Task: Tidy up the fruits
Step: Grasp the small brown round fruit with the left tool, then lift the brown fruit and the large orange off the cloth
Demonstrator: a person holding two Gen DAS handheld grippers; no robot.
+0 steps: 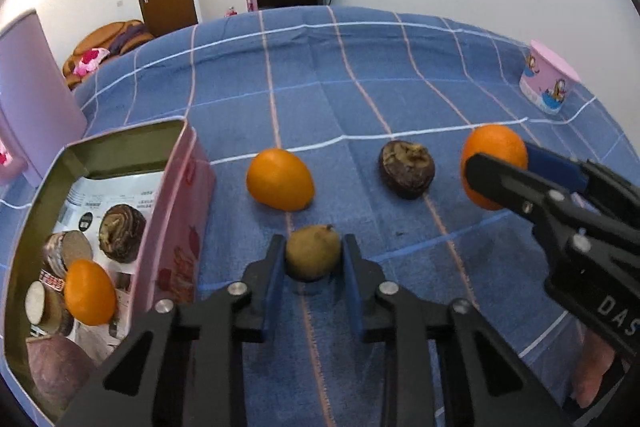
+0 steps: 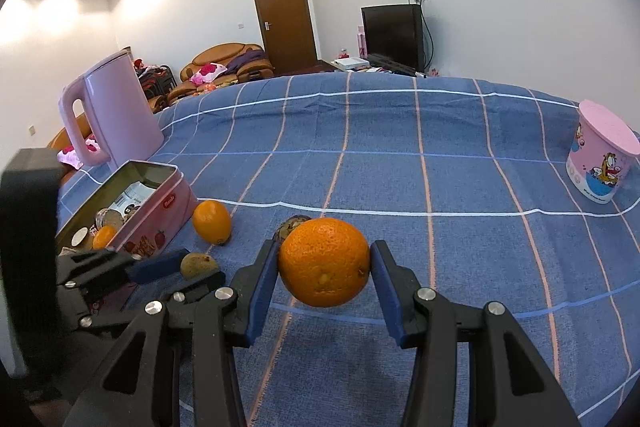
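We have the right gripper (image 2: 325, 269) jaws pinching a firm, round, roll-prone orange (image 2: 324, 263) at its equator above the counter (image 2: 440, 187), left gripper (image 1: 313, 261) jaws straddling a small brownish fruit (image 1: 313, 255), contact unclear, tin (image 1: 176, 211) at 9 o'clock.

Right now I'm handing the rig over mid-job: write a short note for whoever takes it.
Left gripper: shut on the small brown-green fruit, low over the blue cloth.
Right gripper: shut on the large orange, lifted off the cloth.
Pink tin, on the left, open: already holds a small orange and some dark fruit.
Left on the cloth: one orange and a dark wrinkled fruit.
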